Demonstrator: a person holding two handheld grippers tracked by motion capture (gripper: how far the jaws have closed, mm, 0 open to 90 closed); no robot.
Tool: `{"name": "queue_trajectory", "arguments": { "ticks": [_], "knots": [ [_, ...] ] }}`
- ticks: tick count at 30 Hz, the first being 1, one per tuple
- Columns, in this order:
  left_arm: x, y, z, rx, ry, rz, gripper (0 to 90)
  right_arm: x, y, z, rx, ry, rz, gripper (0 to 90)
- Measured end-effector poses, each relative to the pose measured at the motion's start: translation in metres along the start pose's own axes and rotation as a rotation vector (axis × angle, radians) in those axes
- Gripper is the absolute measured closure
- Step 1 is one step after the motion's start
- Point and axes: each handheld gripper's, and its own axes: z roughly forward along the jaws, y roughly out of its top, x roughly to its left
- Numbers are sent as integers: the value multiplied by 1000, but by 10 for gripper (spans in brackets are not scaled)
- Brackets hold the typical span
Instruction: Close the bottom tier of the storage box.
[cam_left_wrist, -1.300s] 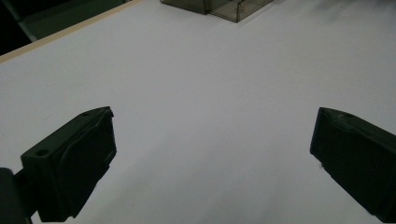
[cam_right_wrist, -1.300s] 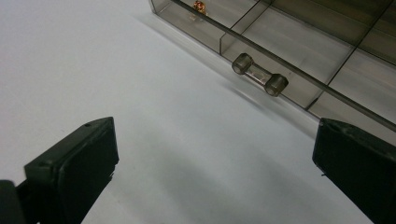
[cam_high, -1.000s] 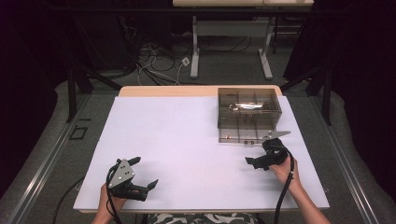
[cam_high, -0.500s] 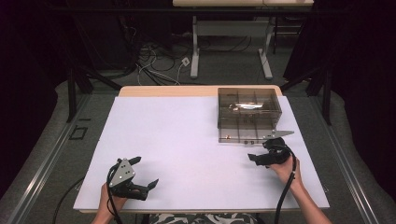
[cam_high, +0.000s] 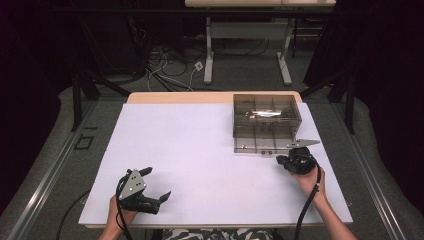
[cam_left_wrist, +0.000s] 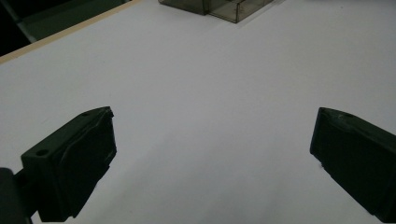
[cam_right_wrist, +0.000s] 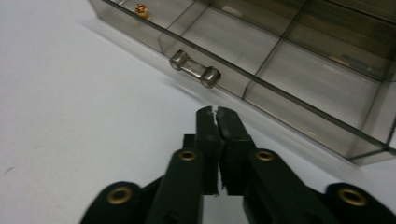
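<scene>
A smoky clear compartment box (cam_high: 267, 114) stands at the back right of the white table (cam_high: 200, 150), with its divided drawer (cam_high: 260, 144) out at the front. A small glass-and-metal handle (cam_right_wrist: 194, 69) sits on the drawer's front wall, and a brass screw (cam_right_wrist: 141, 9) lies in one compartment. My right gripper (cam_high: 286, 161) is just in front of the drawer. Its jaws have just been closing and now stand shut (cam_right_wrist: 215, 112) with nothing between them, a little short of the handle. My left gripper (cam_high: 155, 184) rests near the front left, wide open (cam_left_wrist: 212, 135) over bare table.
The table's wooden far edge (cam_high: 210, 97) shows behind the white sheet. On the floor beyond lie cables (cam_high: 165, 60) and the legs of another desk (cam_high: 209, 50). Dark curtains hang at both sides.
The right gripper's jaws went from wide open to shut, and the hand edged slightly toward the box. The left gripper kept still.
</scene>
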Motion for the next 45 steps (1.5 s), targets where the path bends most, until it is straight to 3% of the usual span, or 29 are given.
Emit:
{"name": "queue_trajectory", "arguments": {
  "ticks": [11, 16, 23, 45],
  "knots": [
    [0, 0, -2, 0, -1, -2, 2, 1, 6, 9, 6, -75, -47, 900],
    [0, -1, -2, 1, -1, -4, 2, 2, 8, 11, 21, -107, -92, 900],
    [-1, 0, -3, -4, -1, -1, 2, 4, 11, 12, 31, -119, -124, 900],
    [-1, -1, -2, 1, -2, 5, 3, 9, 16, 21, 59, -136, -148, 900]
  ]
}}
